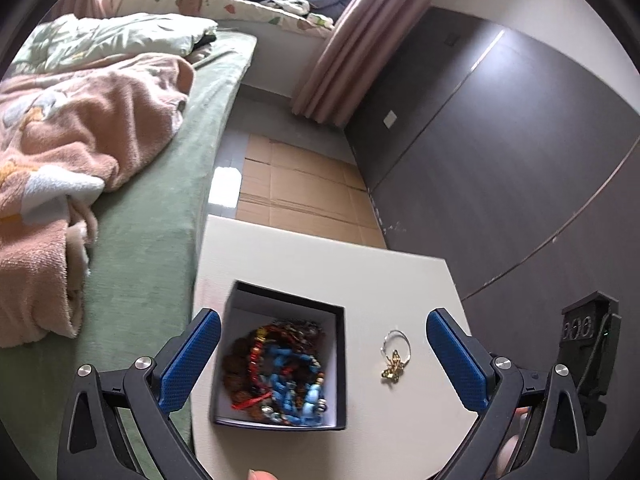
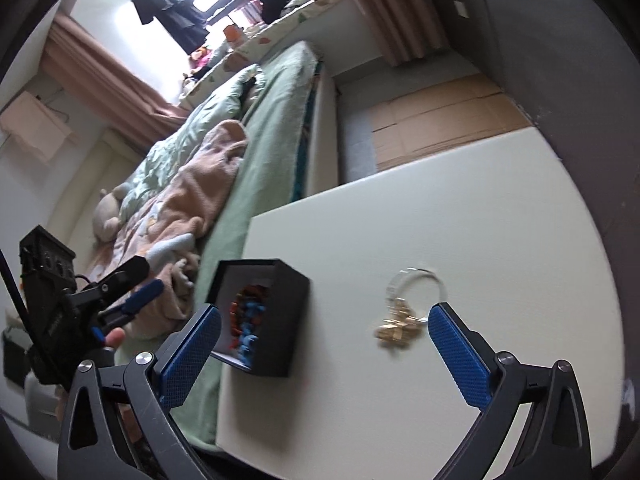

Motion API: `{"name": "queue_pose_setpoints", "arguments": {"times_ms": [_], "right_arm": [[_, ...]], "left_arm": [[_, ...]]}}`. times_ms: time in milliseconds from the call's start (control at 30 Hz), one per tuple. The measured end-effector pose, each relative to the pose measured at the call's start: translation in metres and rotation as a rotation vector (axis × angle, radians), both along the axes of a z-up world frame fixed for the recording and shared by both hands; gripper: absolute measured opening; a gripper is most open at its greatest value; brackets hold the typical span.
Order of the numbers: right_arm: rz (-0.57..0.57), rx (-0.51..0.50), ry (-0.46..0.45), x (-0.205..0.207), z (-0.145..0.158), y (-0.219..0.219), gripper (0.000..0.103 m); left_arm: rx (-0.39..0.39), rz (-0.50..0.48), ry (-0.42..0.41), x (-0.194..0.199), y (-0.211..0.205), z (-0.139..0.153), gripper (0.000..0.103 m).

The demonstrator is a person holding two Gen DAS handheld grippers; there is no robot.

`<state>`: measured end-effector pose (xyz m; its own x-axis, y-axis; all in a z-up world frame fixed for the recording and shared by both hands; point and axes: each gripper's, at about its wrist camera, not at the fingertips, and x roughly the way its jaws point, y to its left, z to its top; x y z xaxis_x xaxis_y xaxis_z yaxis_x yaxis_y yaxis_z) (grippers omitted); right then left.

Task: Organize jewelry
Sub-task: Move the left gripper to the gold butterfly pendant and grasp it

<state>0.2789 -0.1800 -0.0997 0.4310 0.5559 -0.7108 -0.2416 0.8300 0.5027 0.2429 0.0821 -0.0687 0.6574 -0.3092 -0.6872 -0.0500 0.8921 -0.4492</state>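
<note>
A dark open box [image 1: 280, 356] sits on the white table [image 1: 320, 264] and holds a heap of bead bracelets [image 1: 280, 372], red, blue and brown. To its right lies a clear ring with a gold charm [image 1: 394, 356]. My left gripper [image 1: 324, 360] is open and empty, hovering above the box and the charm. In the right wrist view the box [image 2: 264, 312] is at the left and the charm piece [image 2: 408, 312] lies loose on the table [image 2: 460, 208]. My right gripper [image 2: 324, 356] is open and empty just short of it. The left gripper [image 2: 120, 304] shows at the far left.
A bed [image 1: 152, 208] with a green sheet and a pink blanket [image 1: 80, 140] stands against the table's left edge. Flat cardboard [image 1: 304, 192] lies on the floor beyond the table. A dark wall panel [image 1: 500, 152] runs along the right.
</note>
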Motion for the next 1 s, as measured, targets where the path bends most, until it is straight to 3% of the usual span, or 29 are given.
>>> {"name": "queue_pose_setpoints", "arguments": {"times_ms": [133,333,533,667,800,900,1000], "right_arm": [[-0.058,-0.024,0.018,-0.004,0.000,-0.029,0.103],[-0.121,-0.043,-0.004,-0.013,0.004,-0.068,0.103],[-0.149,-0.063,-0.017,-0.017,0.002,-0.090,0.102],[-0.188,-0.084,-0.043,-0.018,0.004,-0.102,0.101],[-0.217,-0.088,-0.063,-0.018,0.004,-0.109,0.101],[-0.220,-0.087,-0.088,-0.017,0.006,-0.109,0.101],[-0.261,-0.110,-0.117,-0.017,0.010,-0.111,0.101]], "left_arm": [[0.031,-0.030,0.007,0.003,-0.022,0.000,0.102],[0.160,-0.124,-0.011,0.005,-0.066,-0.001,0.101],[0.186,-0.235,-0.001,0.011,-0.100,-0.013,0.088],[0.151,-0.293,0.073,0.021,-0.115,-0.032,0.061],[0.168,-0.331,0.124,0.029,-0.130,-0.046,0.056],[0.157,-0.364,0.173,0.039,-0.140,-0.056,0.044],[0.179,-0.391,0.200,0.046,-0.152,-0.062,0.042]]}}
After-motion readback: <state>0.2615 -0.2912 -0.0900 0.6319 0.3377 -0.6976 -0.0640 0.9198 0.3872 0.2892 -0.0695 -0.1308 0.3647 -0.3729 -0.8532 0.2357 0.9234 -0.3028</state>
